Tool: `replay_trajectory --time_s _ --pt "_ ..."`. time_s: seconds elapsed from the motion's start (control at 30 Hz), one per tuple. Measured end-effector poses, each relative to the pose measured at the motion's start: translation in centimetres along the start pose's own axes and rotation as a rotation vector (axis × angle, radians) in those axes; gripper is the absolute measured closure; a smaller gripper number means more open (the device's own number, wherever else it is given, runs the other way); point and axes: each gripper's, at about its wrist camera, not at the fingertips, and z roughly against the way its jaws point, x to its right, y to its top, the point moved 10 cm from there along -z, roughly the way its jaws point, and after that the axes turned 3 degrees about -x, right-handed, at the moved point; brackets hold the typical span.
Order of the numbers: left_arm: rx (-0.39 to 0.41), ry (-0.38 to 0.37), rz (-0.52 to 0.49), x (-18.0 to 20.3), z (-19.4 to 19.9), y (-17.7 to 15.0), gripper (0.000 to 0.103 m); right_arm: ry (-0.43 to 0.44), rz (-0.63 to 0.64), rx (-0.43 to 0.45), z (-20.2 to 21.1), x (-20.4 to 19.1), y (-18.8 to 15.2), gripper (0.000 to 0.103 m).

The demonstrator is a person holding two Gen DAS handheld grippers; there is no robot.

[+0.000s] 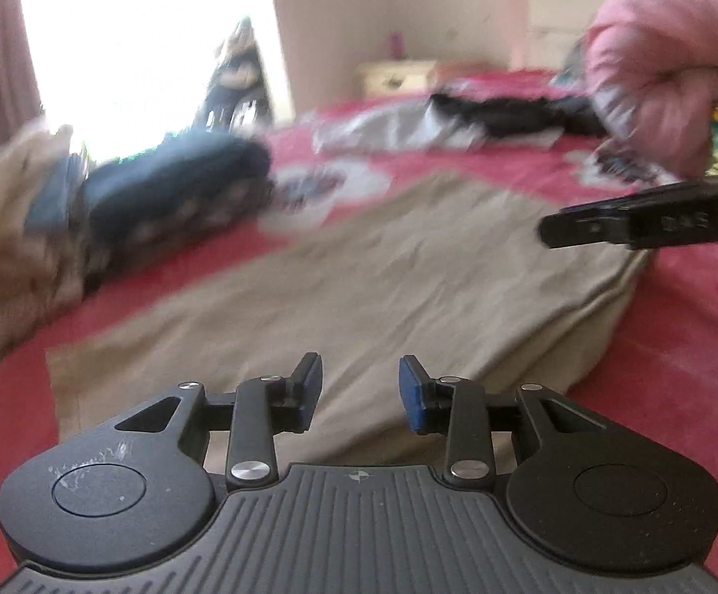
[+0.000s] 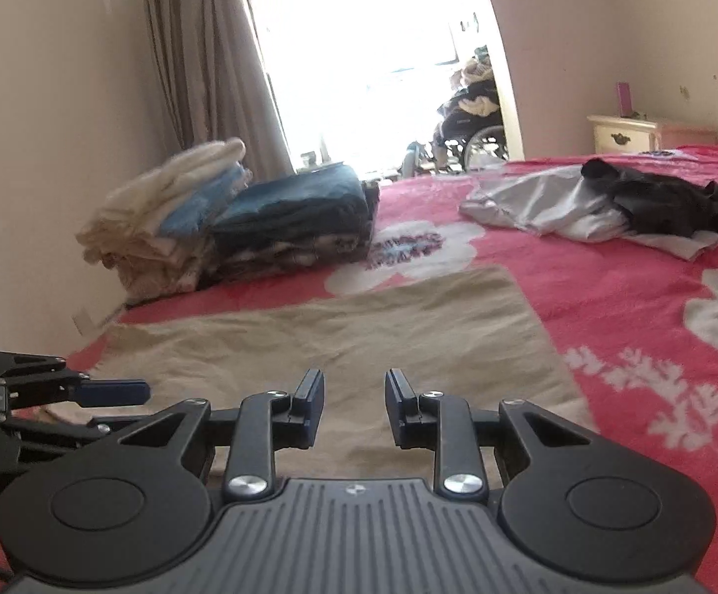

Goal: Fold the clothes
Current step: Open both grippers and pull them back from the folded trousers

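Beige cloth, a folded garment, lies flat on the red floral bedspread, just ahead of both grippers; its edges look squared in the right wrist view and one side is doubled over in the left wrist view; the left gripper hovers over its near part with the fingers spread a little and nothing between the blue pads; the right gripper stands likewise, its fingers parted and empty above the cloth's near edge; a pink sleeve shows above that gripper in the left wrist view; beyond the garment, by the wall, sits a stack of folded clothes, cream and light blue beside dark blue; farther right lie a crumpled silver-grey garment and a black garment, touching; a cream nightstand stands by the far wall; a wheelchair shows in the bright doorway.
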Motion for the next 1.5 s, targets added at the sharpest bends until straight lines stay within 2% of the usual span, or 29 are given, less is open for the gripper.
replay_trajectory --time_s 0.03,0.1,0.2,0.33,0.43,0.57,0.7,0.87,0.9,0.97,1.03,1.17,1.3,1.4,1.5 --pt "-0.021 -0.005 0.023 -0.4 -0.4 -0.7 0.066 -0.004 0.004 -0.02 -0.5 -0.1 -0.7 0.074" --pt "-0.01 -0.021 0.052 -0.8 -0.4 -1.2 0.064 -0.038 0.042 -0.111 -1.9 0.1 -3.2 0.074" --pt "-0.006 -0.022 0.058 -1.1 0.2 -0.8 0.064 -0.061 0.086 -0.099 -1.7 -0.1 -3.9 0.074" --pt "0.024 -0.032 0.083 -2.3 1.3 0.8 0.064 -0.052 0.039 -0.108 -1.6 -0.4 -1.4 0.073" --pt "0.042 -0.03 0.125 -3.9 1.5 1.8 0.064 -0.028 0.056 -0.067 -1.8 -1.7 1.3 0.073" --pt "0.016 0.011 0.187 -6.1 0.2 1.9 0.064 -0.011 0.072 -0.065 -3.9 -3.0 3.4 0.073" --pt "-0.028 0.028 0.23 -7.4 -0.9 0.4 0.064 0.006 0.091 -0.12 -6.3 -4.7 2.4 0.073" --pt "-0.076 0.021 0.25 -8.0 -1.6 -1.5 0.064 0.003 0.173 -0.279 -8.7 -5.5 -2.7 0.07" --pt "-0.074 0.022 0.245 -8.0 -1.6 -1.5 0.063 -0.003 0.218 -0.266 -8.6 -5.9 -2.7 0.068" --pt "-0.072 0.023 0.239 -8.0 -1.5 -1.3 0.063 -0.004 0.248 -0.295 -8.6 -6.2 -2.3 0.067" --pt "-0.073 0.021 0.249 -8.2 -1.4 -1.0 0.063 0.014 0.214 -0.315 -8.7 -6.2 -0.9 0.067" --pt "-0.054 0.02 0.274 -8.8 -1.2 0.0 0.063 0.04 0.115 -0.256 -9.7 -6.0 3.1 0.067" --pt "-0.029 0.02 0.277 -9.3 -1.5 1.7 0.063 0.06 0.078 -0.259 -13.2 -6.8 5.6 0.067" --pt "-0.045 0.03 0.253 -9.8 -3.0 3.4 0.063 0.057 0.042 -0.285 -16.0 -7.4 6.0 0.067" --pt "-0.065 0.018 0.244 -10.1 -4.9 4.3 0.063 0.004 0.056 -0.291 -18.6 -7.4 5.9 0.068"
